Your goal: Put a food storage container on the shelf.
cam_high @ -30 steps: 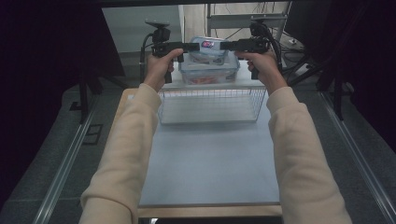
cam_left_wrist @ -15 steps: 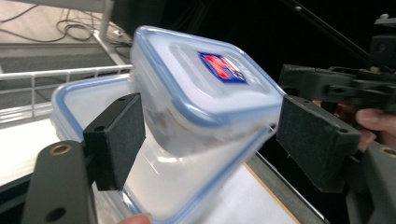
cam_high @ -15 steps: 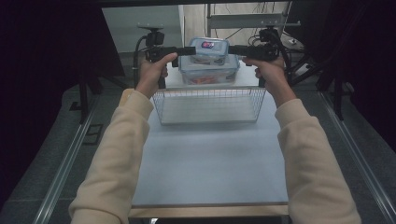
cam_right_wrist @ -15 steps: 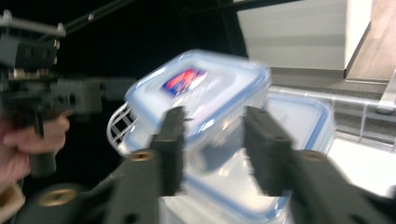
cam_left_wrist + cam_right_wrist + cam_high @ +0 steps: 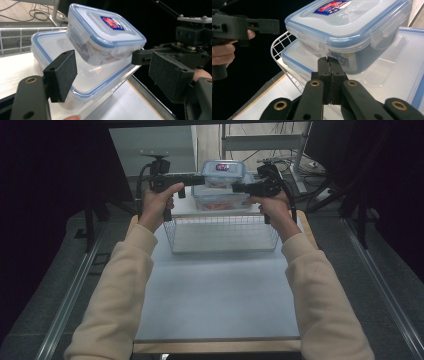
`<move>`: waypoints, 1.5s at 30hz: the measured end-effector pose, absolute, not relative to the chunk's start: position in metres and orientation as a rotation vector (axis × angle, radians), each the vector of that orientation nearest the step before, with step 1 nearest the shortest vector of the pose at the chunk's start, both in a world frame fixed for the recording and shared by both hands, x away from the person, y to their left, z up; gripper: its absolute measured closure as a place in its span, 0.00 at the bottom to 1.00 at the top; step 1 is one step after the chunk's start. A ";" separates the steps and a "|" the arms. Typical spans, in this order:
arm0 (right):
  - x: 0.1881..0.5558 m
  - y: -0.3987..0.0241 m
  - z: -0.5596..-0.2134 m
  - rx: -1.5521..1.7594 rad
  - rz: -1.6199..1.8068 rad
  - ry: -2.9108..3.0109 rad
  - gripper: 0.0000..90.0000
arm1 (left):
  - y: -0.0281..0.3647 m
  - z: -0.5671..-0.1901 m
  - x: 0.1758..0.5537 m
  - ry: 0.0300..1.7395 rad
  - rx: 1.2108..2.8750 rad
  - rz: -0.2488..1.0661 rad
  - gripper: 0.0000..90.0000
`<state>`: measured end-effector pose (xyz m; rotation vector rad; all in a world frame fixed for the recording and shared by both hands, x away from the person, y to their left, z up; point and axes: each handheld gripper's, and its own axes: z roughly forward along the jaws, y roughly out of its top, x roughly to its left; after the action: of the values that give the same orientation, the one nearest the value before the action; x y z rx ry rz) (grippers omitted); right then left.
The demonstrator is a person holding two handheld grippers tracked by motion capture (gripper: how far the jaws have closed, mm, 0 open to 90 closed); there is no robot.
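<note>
Together, two grippers flank stacked food boxes at the table's far edge.
Left gripper [image 5: 110, 75] stands open; right gripper [image 5: 328, 62], just closed on nothing, likely nudges the small box [image 5: 223, 171] tilted atop the large box [image 5: 220, 200]. Near them, the wire basket [image 5: 222, 234] leaves little room.

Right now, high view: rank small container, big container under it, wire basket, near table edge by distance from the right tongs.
1. small container, just left of the right tongs
2. big container, just below; close call with 1
3. wire basket, nearer the person
4. near table edge, bottom
</note>
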<state>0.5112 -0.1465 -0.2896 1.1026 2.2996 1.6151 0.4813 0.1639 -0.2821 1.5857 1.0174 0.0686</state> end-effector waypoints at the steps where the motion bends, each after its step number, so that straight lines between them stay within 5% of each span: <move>1: 0.512 -0.147 -0.290 1.107 1.617 2.301 0.99 | 0.164 -0.283 0.481 1.016 1.588 0.069 0.25; 24: 0.520 -0.160 -0.292 1.162 1.617 2.257 0.99 | 0.166 -0.289 0.478 1.025 1.609 0.086 0.24; 45: 0.478 -0.197 -0.301 1.094 1.758 2.249 0.99 | 0.177 -0.306 0.438 1.015 1.563 0.145 0.25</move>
<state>0.4781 -0.1972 -0.3006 1.0940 2.2488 1.7580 0.4384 0.1770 -0.3060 1.5631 1.0146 0.1449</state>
